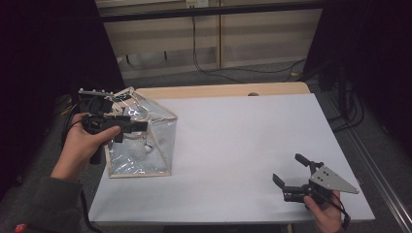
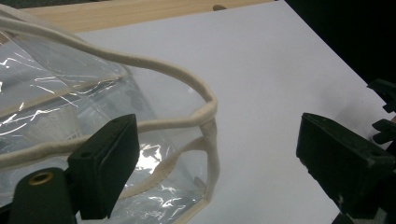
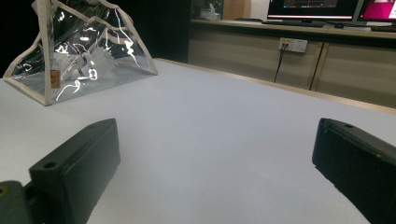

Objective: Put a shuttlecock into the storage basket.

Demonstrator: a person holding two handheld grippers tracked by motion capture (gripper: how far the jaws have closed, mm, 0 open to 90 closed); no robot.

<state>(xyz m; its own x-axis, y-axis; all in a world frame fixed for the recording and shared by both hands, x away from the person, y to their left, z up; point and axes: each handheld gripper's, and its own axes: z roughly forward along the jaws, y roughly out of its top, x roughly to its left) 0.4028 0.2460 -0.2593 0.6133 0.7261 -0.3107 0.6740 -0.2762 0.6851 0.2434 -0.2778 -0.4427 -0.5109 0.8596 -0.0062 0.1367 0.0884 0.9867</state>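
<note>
Jaws spread on both: left gripper over clear bag far left, right gripper near right, holding nothing.

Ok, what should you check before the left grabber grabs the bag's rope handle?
1. Left gripper open: ok, jaws wide apart.
2. Rope handle between the jaws: ok, not pinched yet.
3. Clear bag standing on the table: ok.
4. Right gripper out of the way: ok, open, far from the bag.
5. What is inside the bag: cannot tell, something white, blurred by glare.
</note>
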